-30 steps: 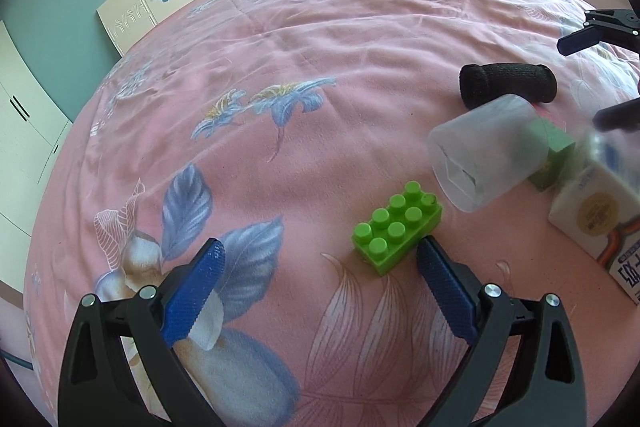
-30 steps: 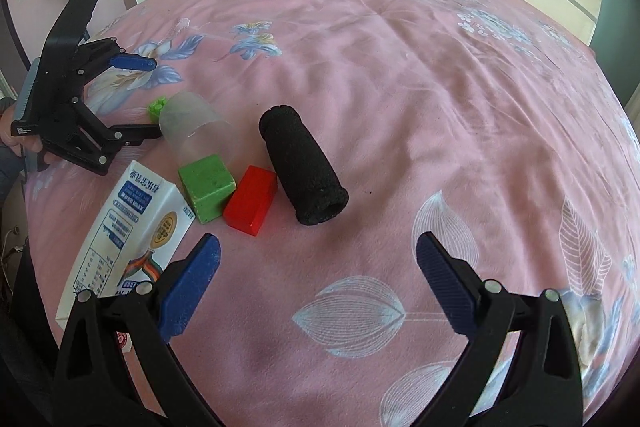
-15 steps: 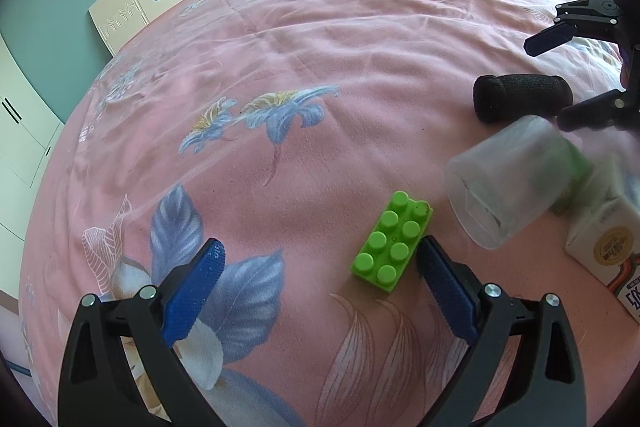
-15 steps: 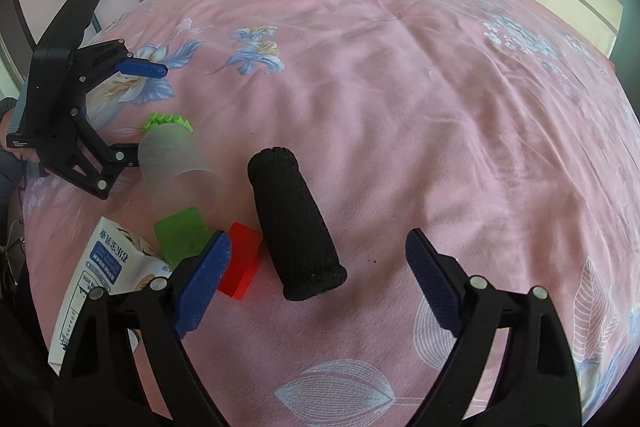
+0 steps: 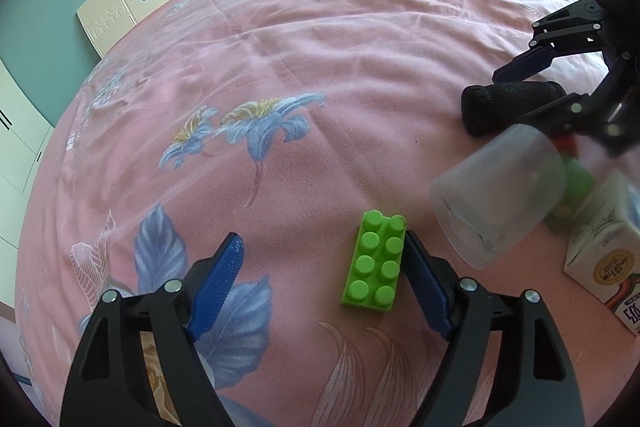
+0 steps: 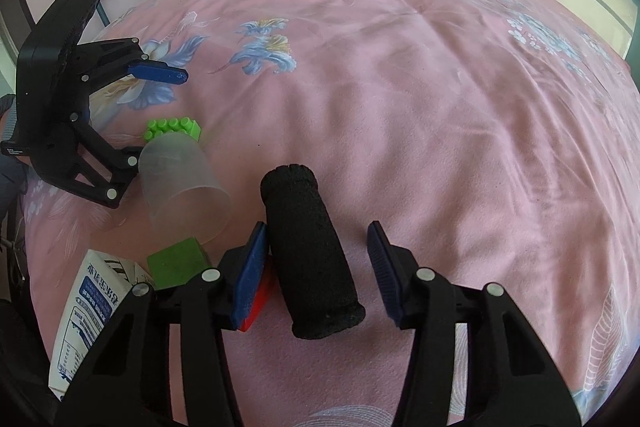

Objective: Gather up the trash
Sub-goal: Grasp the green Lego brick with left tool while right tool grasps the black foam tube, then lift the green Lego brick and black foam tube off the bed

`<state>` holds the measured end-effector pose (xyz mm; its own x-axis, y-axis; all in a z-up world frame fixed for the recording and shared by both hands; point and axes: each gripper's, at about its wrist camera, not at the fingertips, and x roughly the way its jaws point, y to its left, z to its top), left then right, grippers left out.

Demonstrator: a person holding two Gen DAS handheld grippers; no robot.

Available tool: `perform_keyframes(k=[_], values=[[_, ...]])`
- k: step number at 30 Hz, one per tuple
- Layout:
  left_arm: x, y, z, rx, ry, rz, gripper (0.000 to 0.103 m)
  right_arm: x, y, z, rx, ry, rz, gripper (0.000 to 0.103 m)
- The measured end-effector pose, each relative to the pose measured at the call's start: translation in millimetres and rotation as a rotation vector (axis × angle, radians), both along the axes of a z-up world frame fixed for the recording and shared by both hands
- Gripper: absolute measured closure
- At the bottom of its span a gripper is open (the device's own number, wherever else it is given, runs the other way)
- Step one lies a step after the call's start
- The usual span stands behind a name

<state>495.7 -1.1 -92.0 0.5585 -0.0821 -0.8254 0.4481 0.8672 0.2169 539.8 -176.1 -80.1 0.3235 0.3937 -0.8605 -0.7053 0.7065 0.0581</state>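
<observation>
Left wrist view: we held the left tool (image 5: 322, 279) spread wide over the pink bed (image 5: 320, 67), pinching nothing. The green studded brick (image 5: 375, 262) lay between its fingers, hard against the right-hand one, its long axis running along them. A clear plastic cup (image 5: 504, 195) lay on its side just to the right, mouth toward the camera, with a milk carton (image 5: 604, 259) beyond it.

Right wrist view: we held the right tool (image 6: 318, 267) equally spread, empty, straddling the black foam roll (image 6: 312, 255). The roll lay nearer the left-hand finger, its long axis pointing away along both fingers, so we judged a plain closing would catch it across its width. A red block (image 6: 260, 301) and a green block (image 6: 178, 261) lay just left of it. We judged the right tool nearer this roll, the left nearer the brick.
</observation>
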Motion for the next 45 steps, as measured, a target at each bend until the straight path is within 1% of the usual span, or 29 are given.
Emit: perform_keyframes(k=[3, 5, 9, 11, 15, 17, 19, 25, 37, 45], values=[[-0.1, -3.4, -0.8, -0.004, 0.005, -0.009, 0.035, -1.6, 1.7, -0.3, 0.012, 0.004, 0.010, 0.063], [-1.1, -4.8, -1.5, -0.012, 0.009, -0.007, 0.042, -4.3, 2.9, -0.5, 0.008, -0.004, 0.006, 0.063], [-4.8, -9.2, -2.1, -0.011, 0.005, -0.004, 0.052, -7.5, 2.5, -0.7, 0.006, -0.009, -0.001, 0.064], [-5.4, -11.3, -2.8, -0.011, 0.009, -0.010, 0.059, -7.8, 3.6, -1.3, 0.001, -0.010, -0.002, 0.064], [-5.9, -11.9, -4.0, -0.020, 0.016, -0.008, 0.066, -6.8, 3.6, -2.5, 0.001, -0.005, -0.005, 0.064], [-5.8, -12.6, -4.3, -0.024, 0.021, -0.011, 0.075, -6.9, 3.0, -2.9, 0.004, -0.007, -0.008, 0.065], [-6.7, -13.7, -4.9, -0.023, 0.019, -0.008, 0.079, -8.7, 3.0, -3.0, 0.004, -0.015, -0.012, 0.065], [-7.1, -13.3, -5.2, -0.032, 0.014, 0.007, 0.079, -9.7, 0.1, -3.2, 0.020, -0.018, -0.036, 0.065], [-18.7, -7.7, 1.9, -0.016, 0.000, 0.037, 0.079, -24.1, -11.1, 6.0, 0.040, -0.033, -0.076, 0.067], [-38.7, 4.7, 15.5, -0.015, -0.018, 0.070, 0.079, -49.5, -34.9, 34.7, 0.071, -0.080, -0.121, 0.067]])
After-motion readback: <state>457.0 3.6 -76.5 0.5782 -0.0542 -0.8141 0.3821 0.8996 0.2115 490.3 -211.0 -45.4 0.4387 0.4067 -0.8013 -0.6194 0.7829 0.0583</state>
